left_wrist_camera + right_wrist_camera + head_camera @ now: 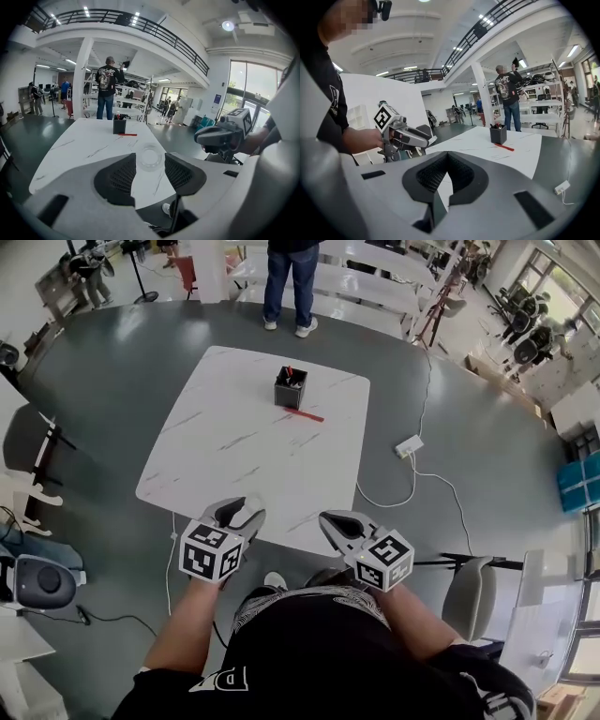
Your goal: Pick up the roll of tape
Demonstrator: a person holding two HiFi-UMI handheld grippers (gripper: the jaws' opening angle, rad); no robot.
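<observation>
A clear roll of tape [150, 154] lies flat on the white marble table [234, 442] near its front edge. In the left gripper view it sits just beyond and between the spread jaws. My left gripper [150, 165] [241, 514] is open and hovers over the front edge with nothing held. I cannot make out the roll in the head view. My right gripper [447, 158] [339, 524] hangs beside the left one at the table's front edge, its jaws together and empty. Each gripper shows in the other's view, the left gripper [407, 136] and the right gripper [220, 136].
A black pen holder [291, 387] stands at the table's far end with a red pen [305, 415] lying beside it. A person [289, 282] stands beyond the table. A power strip [410, 446] and cable lie on the floor to the right, and a chair [469, 587] is close by.
</observation>
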